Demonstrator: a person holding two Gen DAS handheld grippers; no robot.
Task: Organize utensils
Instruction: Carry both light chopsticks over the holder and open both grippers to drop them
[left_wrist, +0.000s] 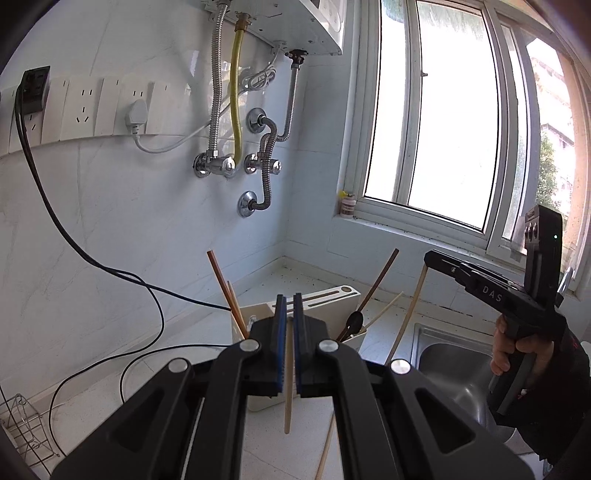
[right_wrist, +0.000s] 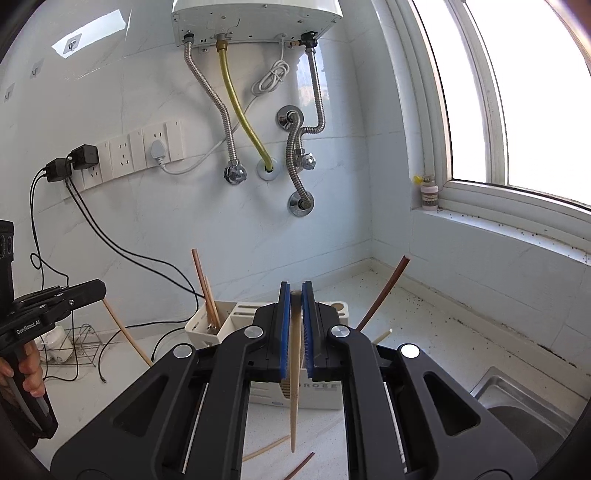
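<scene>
Chopstick (left_wrist: 287, 373) pinched in left fingers (left_wrist: 290, 306); second chopstick (right_wrist: 294, 373) pinched in right fingers (right_wrist: 295, 291); "GenRobot.AI", "DAS" printed on bodies.

"DAS" on right hand-held gripper (left_wrist: 428, 258); "GenRobot.AI" on left hand-held gripper (right_wrist: 99, 286); utensil holder (right_wrist: 314, 397) lettering unclear.

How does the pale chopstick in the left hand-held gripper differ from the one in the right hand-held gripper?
The left hand-held gripper pinches a pale wooden chopstick that looks evenly light along its length. The pale wooden chopstick in the right hand-held gripper has a dark, stained upper end and a sharper-looking tip. Both hang tip down, each clamped between blue pads, in front of the white plastic utensil holder.
</scene>
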